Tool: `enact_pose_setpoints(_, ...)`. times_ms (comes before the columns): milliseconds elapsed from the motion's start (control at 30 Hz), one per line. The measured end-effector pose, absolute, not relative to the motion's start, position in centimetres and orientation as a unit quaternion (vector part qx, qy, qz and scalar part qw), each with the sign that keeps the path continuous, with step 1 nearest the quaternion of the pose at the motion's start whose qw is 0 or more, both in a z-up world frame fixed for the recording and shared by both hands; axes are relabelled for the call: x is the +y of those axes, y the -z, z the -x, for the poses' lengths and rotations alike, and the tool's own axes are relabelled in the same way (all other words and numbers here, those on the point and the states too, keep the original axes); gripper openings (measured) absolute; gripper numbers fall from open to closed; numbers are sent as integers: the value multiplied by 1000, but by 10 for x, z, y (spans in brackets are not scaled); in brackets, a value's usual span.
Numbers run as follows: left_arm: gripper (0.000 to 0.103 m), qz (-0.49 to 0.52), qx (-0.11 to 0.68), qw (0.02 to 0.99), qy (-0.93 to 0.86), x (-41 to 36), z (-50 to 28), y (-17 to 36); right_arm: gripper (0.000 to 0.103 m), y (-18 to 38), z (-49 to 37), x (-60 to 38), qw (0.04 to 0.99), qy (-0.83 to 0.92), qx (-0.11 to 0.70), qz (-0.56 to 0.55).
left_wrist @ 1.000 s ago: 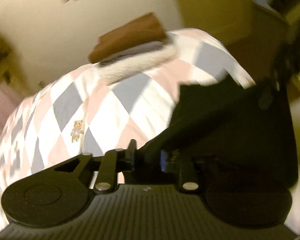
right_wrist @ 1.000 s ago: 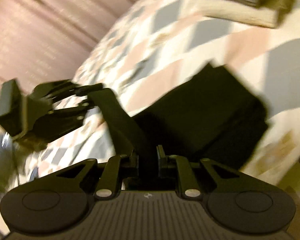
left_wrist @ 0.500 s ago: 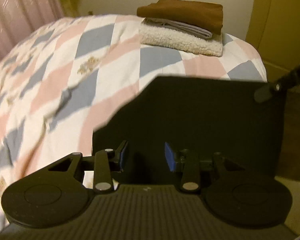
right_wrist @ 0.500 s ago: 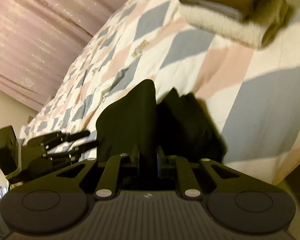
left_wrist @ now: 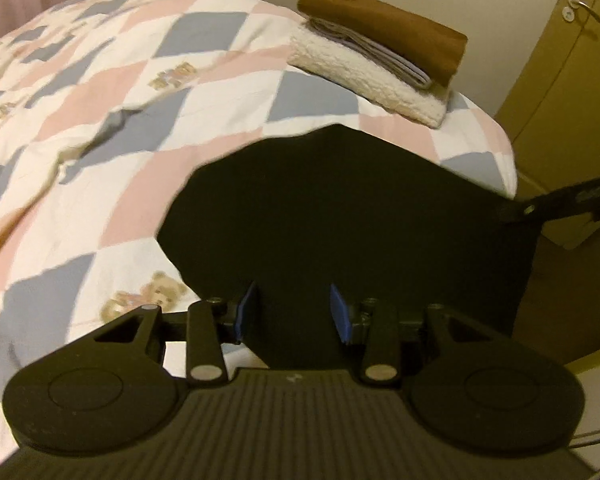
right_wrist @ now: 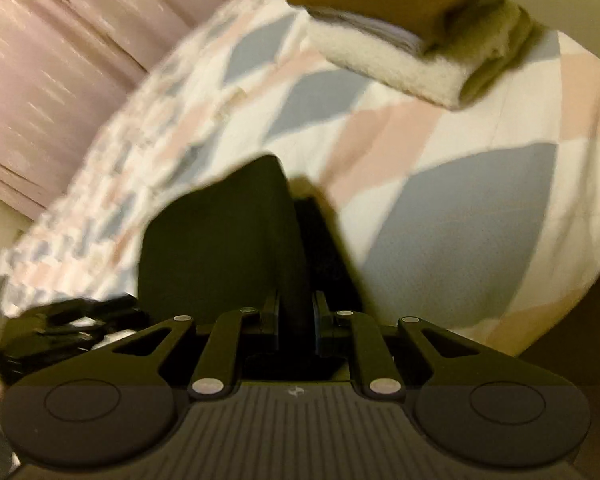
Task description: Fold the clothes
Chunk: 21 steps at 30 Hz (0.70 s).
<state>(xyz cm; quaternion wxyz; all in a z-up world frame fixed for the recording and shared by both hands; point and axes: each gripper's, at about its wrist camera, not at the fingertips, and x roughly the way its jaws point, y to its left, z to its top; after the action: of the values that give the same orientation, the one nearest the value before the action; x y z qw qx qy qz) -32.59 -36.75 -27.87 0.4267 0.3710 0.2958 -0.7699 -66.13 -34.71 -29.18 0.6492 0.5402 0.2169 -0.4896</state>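
Observation:
A black garment (left_wrist: 340, 220), folded, lies on the checked bedspread (left_wrist: 148, 92) near the bed's corner. My left gripper (left_wrist: 292, 314) is open at the garment's near edge, and its blue pads (left_wrist: 246, 312) stand apart with nothing pinched between them. In the right wrist view my right gripper (right_wrist: 296, 312) is shut on a raised fold of the black garment (right_wrist: 220, 248). From the left wrist view the right gripper (left_wrist: 560, 204) shows at the garment's right corner. The left gripper (right_wrist: 60, 320) appears blurred at the lower left of the right wrist view.
A stack of folded clothes (left_wrist: 380, 48), brown on grey on white fleece, sits at the bed's far corner; it also appears as the stack (right_wrist: 400, 40) in the right wrist view. Pink curtains (right_wrist: 60, 60) hang behind the bed. A yellow door (left_wrist: 572, 40) stands to the right.
My left gripper has let go of the black garment and opened wider. The garment has come down flatter on the bed. The right gripper stays shut on its fold.

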Motion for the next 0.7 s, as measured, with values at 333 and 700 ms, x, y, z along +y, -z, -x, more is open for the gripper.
enact_pose_setpoints(333, 36, -396, 266, 436, 763, -362, 340, 296, 52, 275, 640, -352, 629, 545, 295, -469)
enact_pose_setpoints(700, 35, -340, 290, 438, 780, -380, 338, 284, 0, 305, 625, -347, 641, 498, 327, -484)
